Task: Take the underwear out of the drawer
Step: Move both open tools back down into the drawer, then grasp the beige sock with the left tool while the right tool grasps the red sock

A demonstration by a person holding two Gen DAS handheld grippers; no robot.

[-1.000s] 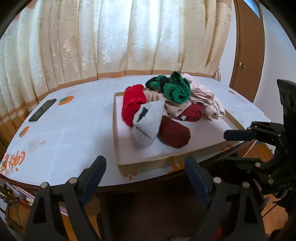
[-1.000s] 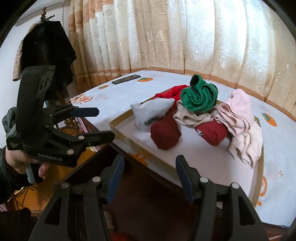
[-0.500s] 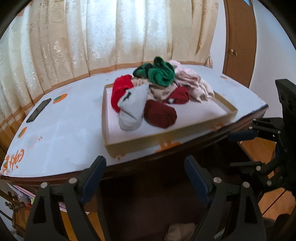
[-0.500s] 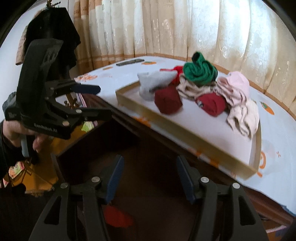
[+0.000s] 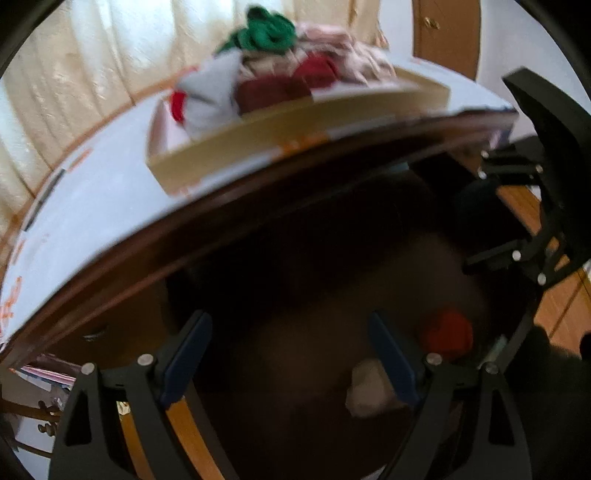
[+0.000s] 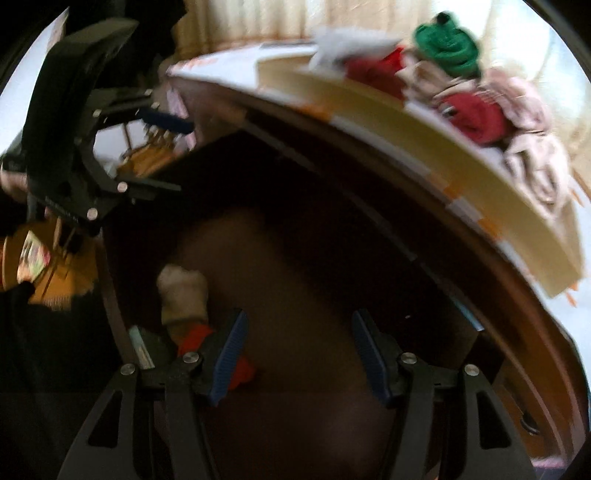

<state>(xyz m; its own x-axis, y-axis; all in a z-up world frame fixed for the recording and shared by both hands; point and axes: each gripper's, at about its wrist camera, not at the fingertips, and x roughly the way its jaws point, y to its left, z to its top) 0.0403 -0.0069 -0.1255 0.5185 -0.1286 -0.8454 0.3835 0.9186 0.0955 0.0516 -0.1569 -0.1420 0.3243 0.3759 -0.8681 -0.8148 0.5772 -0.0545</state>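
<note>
Left wrist view, and it's blurry: the left gripper [image 5: 291, 354] hangs below the rim of the white-covered round bench [image 5: 92, 206], blue-padded fingers [image 5: 184, 354] spread wide with nothing between them. They look into a dark brown drawer space [image 5: 295, 295] under the bench edge. Down at the right of it sits a bright red bundle of underwear [image 5: 448, 334], and just below that a pale cream bundle [image 5: 371, 389]. Up on the bench, the shallow cream cardboard tray [image 5: 258, 144] carries a heap of rolled garments, topped by a green roll [image 5: 267, 31], with a grey-white piece [image 5: 214, 96] and a dark red roll [image 5: 273, 92] at the near wall. The right gripper [image 5: 495, 218] shows at the right edge, fingers parted.

Right wrist view, blurred too: the right gripper [image 6: 299, 354] has its fingers apart and empty, aimed into the same dark drawer space [image 6: 314, 277]. The red bundle [image 6: 195, 338] lies right against the left finger pad, partly behind it; whether they touch I cannot tell. The cream bundle [image 6: 183, 295] sits just above it. The left gripper [image 6: 162, 155] is at the upper left, fingers apart. The tray [image 6: 424, 155] and the green roll [image 6: 447, 42] ride above on the bench.
</note>
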